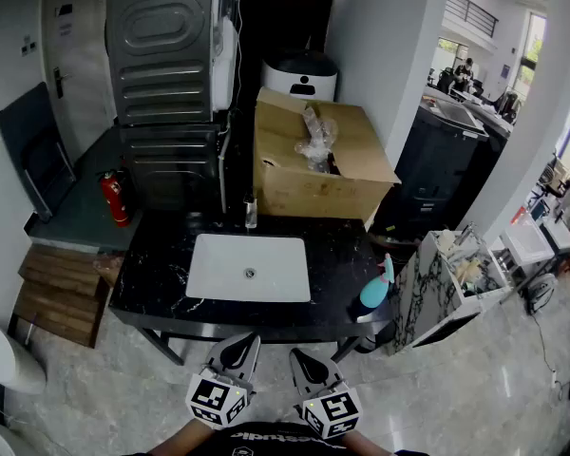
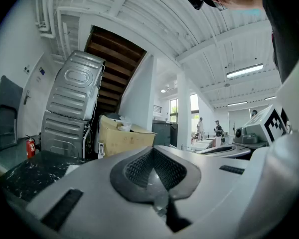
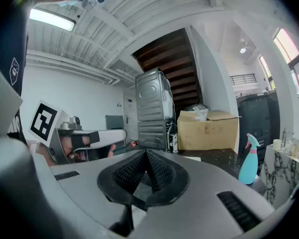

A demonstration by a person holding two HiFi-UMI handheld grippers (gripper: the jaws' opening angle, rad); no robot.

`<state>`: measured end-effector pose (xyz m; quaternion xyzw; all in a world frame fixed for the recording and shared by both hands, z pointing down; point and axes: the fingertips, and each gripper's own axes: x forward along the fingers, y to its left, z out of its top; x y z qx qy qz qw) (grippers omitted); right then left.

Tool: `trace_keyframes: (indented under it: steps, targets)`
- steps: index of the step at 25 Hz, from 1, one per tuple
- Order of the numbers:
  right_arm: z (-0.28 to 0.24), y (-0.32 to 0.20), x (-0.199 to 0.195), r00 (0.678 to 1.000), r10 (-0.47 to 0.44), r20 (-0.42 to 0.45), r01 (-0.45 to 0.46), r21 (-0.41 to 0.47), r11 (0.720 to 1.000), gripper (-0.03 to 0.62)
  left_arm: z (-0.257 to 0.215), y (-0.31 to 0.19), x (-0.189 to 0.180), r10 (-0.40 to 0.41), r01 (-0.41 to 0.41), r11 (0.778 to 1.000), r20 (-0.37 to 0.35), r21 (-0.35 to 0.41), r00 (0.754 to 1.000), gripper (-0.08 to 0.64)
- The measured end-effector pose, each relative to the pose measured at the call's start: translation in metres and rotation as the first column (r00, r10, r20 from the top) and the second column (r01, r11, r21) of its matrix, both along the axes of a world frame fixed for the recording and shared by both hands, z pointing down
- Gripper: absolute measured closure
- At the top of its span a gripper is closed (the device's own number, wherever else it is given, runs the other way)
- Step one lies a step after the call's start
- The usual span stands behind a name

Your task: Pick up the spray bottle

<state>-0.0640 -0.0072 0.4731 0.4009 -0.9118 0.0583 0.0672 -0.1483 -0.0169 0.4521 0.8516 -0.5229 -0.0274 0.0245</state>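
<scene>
Head view: I stand at the near edge of the desk [image 1: 161,274], with both tools held low in front of me and short of it
Spray bottle [image 1: 374,291]: pale blue and upright at the desk's near right corner, well to the right of the white sink [image 1: 249,266]; the right gripper view shows it ahead and off to the right [image 3: 248,159]
Step in hand: by my reckoning the reach has not begun, so the job now is to open up and line up
How to do it well: I should use the right side, which is nearer; spread the jaws wide before I get close, come in level at the bottle's body below the trigger, and close gently; it stands near the edge and looks light, so a sideways nudge could tip it off
Right hand-held gripper [image 1: 302,357]: clenched, pads pressed together with nothing between them [image 3: 145,171], touching nothing
Left hand-held gripper [image 1: 239,345]: also clenched and empty [image 2: 154,168], with no part in this pick
Behind: a cardboard box [image 1: 313,160] at the far side of the desk, clear of my path
</scene>
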Motion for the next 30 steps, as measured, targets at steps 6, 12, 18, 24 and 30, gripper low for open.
trace_keyframes:
  steps: [6,12,18,24,30]
  targets:
    - [0.002,0.004,0.004,1.0,0.02,-0.01,-0.02,-0.004,1.0,0.555,0.001,0.006,0.001,0.003,-0.003,1.0,-0.002,-0.003,1.0,0.545]
    - [-0.001,0.007,0.007,0.999,0.036,-0.016,-0.035,0.01,0.999,0.555,0.0,0.009,0.004,0.013,-0.013,1.0,0.001,-0.002,1.0,0.545]
    - [-0.001,0.008,0.008,0.998,0.052,-0.02,-0.052,0.011,0.999,0.555,-0.002,0.011,0.005,0.025,-0.025,1.0,0.003,0.0,1.0,0.545]
    - [-0.002,0.013,0.008,0.998,0.062,0.003,-0.063,0.012,0.998,0.555,0.001,0.014,0.004,0.037,-0.037,0.999,-0.003,-0.002,0.999,0.545]
    - [-0.001,0.016,0.009,0.995,0.095,0.028,-0.095,-0.007,0.995,0.555,0.005,0.017,0.0,0.053,-0.053,0.998,-0.017,-0.017,0.998,0.545]
